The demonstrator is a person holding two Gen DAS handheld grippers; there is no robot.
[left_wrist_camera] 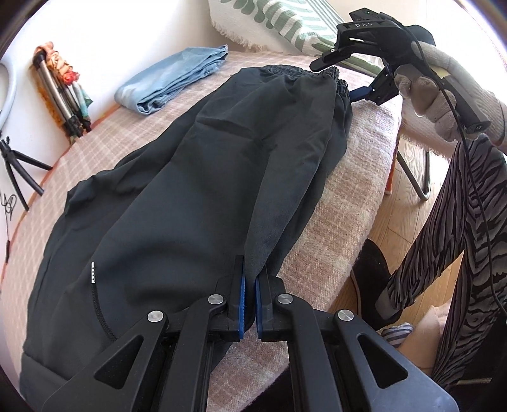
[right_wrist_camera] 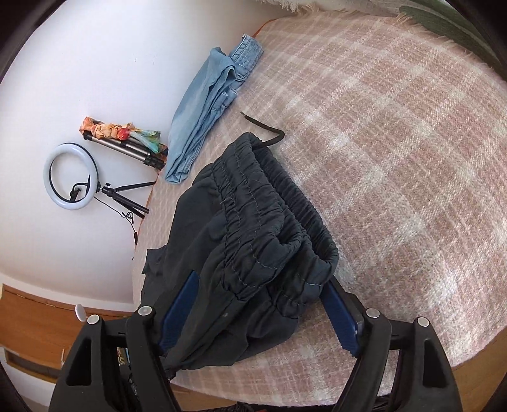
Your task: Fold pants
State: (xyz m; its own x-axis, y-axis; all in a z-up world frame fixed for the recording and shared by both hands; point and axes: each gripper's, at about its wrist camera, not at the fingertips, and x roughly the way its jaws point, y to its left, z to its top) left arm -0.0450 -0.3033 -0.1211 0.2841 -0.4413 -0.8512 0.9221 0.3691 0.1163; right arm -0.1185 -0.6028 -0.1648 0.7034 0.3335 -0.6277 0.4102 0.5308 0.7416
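Black pants (left_wrist_camera: pixel 190 190) lie lengthwise on a pink plaid blanket (left_wrist_camera: pixel 348 196), with the elastic waistband (left_wrist_camera: pixel 301 71) at the far end. My left gripper (left_wrist_camera: pixel 249 285) is shut on the near edge of the pants, dark fabric pinched between its blue pads. My right gripper (left_wrist_camera: pixel 340 77), held by a gloved hand (left_wrist_camera: pixel 421 95), is at the waistband. In the right wrist view my right gripper (right_wrist_camera: pixel 259 312) stands open wide, its fingers (right_wrist_camera: pixel 342 320) on either side of the bunched waistband (right_wrist_camera: pixel 269 222), which rests on the blanket (right_wrist_camera: pixel 396 142). A black drawstring (right_wrist_camera: pixel 263 126) trails beyond it.
Folded light-blue jeans (left_wrist_camera: pixel 171 82) (right_wrist_camera: pixel 206 117) lie at the blanket's far edge by the white wall. A ring light (right_wrist_camera: pixel 69 176) and tripods (left_wrist_camera: pixel 60 95) sit against the wall. A patterned cushion (left_wrist_camera: pixel 285 22) is behind the waistband. The person's striped trouser leg (left_wrist_camera: pixel 459 222) stands on the wooden floor (left_wrist_camera: pixel 408 190).
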